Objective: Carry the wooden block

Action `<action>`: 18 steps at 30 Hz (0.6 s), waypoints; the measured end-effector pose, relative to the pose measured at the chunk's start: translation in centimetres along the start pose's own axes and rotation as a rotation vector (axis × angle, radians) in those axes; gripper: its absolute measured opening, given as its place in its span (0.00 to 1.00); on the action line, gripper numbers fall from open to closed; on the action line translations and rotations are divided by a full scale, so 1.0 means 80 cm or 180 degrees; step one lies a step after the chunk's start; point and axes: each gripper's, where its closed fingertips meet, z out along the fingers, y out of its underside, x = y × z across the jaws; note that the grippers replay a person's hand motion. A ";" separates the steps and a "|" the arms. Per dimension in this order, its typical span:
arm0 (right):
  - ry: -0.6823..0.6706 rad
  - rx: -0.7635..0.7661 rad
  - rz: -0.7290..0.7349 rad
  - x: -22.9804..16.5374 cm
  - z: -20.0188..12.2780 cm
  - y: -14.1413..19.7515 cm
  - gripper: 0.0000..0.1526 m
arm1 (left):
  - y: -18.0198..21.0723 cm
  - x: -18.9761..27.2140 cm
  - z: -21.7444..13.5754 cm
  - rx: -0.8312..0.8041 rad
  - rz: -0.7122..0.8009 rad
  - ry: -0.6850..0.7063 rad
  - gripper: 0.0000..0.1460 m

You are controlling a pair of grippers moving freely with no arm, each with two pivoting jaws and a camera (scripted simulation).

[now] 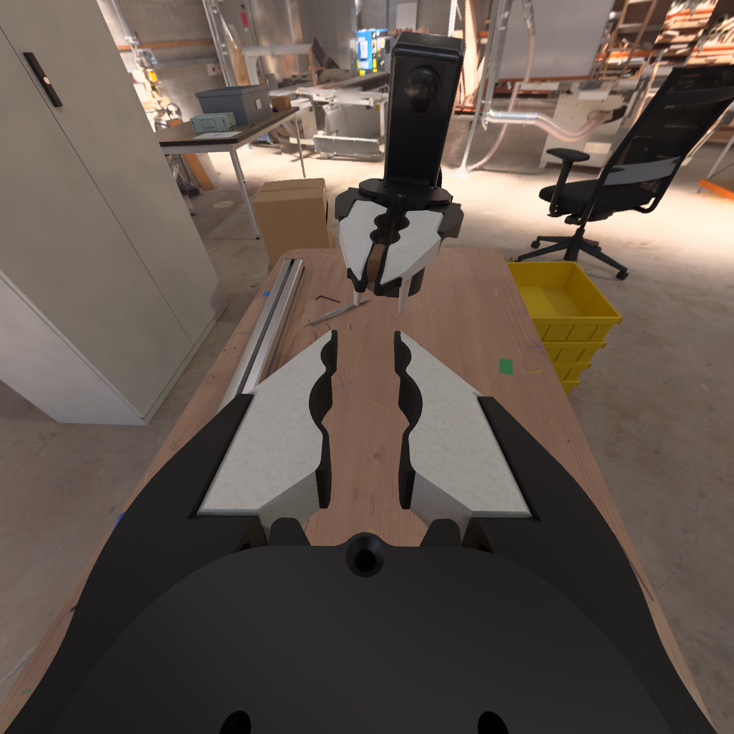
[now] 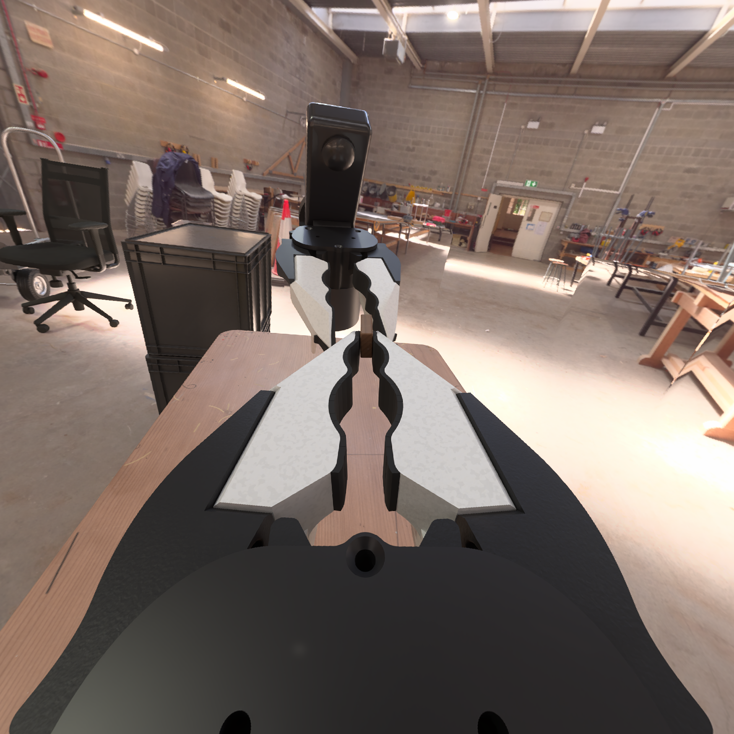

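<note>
A: Where does it stand over the wooden workbench (image 1: 456,397)?

B: The right gripper (image 2: 366,344) has its jaws nearly closed, pinching the small wooden block (image 2: 366,344) at its very fingertips, clear of the bench. The left gripper (image 1: 365,335) faces it with jaws spread and nothing between them.

A: How to carry it well?

B: I'd keep the pinch firm and travel smoothly. The tip hold looks shallow, so a jerk could twist the block free.

Wooden block (image 2: 366,344) mostly hidden between right gripper (image 2: 366,337) fingers, only a sliver shows. Desk (image 1: 456,397) near end covered by left gripper (image 1: 365,335) body. Small dark tool (image 1: 325,298) on desk too small to identify.
</note>
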 end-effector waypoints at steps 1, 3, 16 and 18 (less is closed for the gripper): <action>0.0027 -0.0017 0.0001 0.002 -0.002 0.000 0.03 | -0.001 0.000 -0.001 0.0026 -0.0020 0.0020 0.19; 0.0108 -0.0059 -0.0012 0.005 -0.009 -0.003 0.03 | -0.004 0.000 -0.005 0.0079 -0.0042 0.0033 0.20; 0.1439 -0.0586 0.0149 0.035 -0.161 -0.060 0.03 | -0.006 -0.004 -0.020 0.0108 -0.0089 0.0001 0.19; 0.1788 -0.0896 0.0319 0.038 -0.209 -0.056 0.03 | -0.004 -0.004 -0.019 0.0086 -0.0087 -0.0007 0.19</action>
